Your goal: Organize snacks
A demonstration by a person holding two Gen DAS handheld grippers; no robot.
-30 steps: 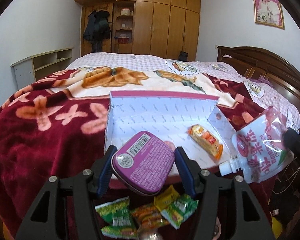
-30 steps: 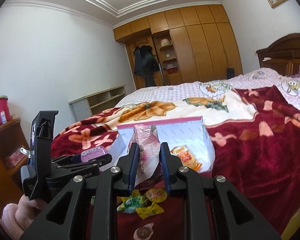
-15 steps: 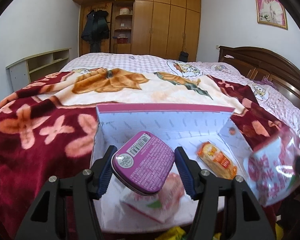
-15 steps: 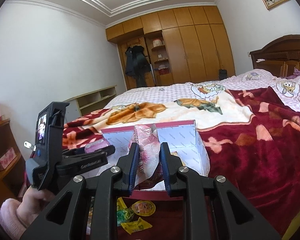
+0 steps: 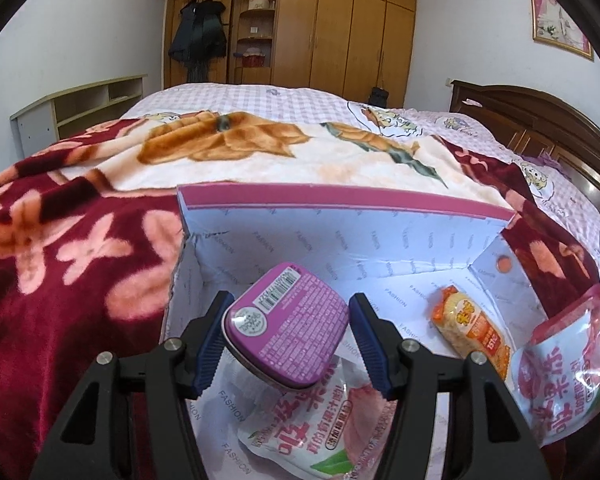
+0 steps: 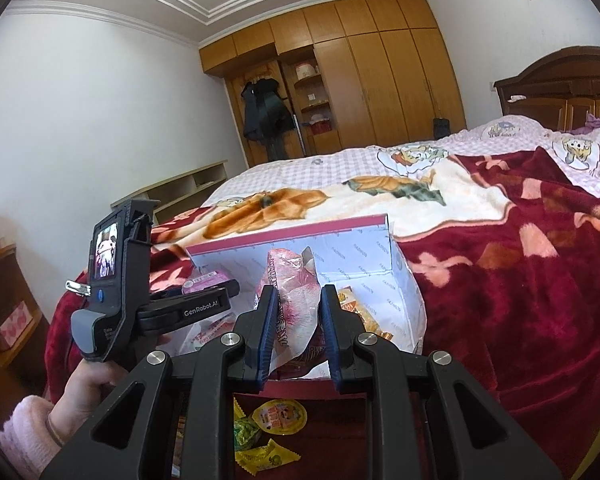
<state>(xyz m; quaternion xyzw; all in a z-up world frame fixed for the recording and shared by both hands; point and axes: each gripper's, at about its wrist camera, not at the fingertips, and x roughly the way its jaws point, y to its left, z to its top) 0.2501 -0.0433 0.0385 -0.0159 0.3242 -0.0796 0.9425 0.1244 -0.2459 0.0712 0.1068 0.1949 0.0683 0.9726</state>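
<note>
Both snacks over the open box

My left gripper [image 5: 288, 344] clamps the purple tin [image 5: 286, 330], my right gripper [image 6: 296, 328] pinches a pink pouch [image 6: 296, 280]; both hang above the white cardboard box [image 5: 340, 236] on the bed, ready to drop in

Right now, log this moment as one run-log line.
left gripper: shut on purple tin, over box | right gripper: shut on pink pouch | loose candies: outside box

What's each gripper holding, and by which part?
Left gripper: purple tin, by its two opposite sides. Right gripper: pink pouch, pinched across its body.
</note>
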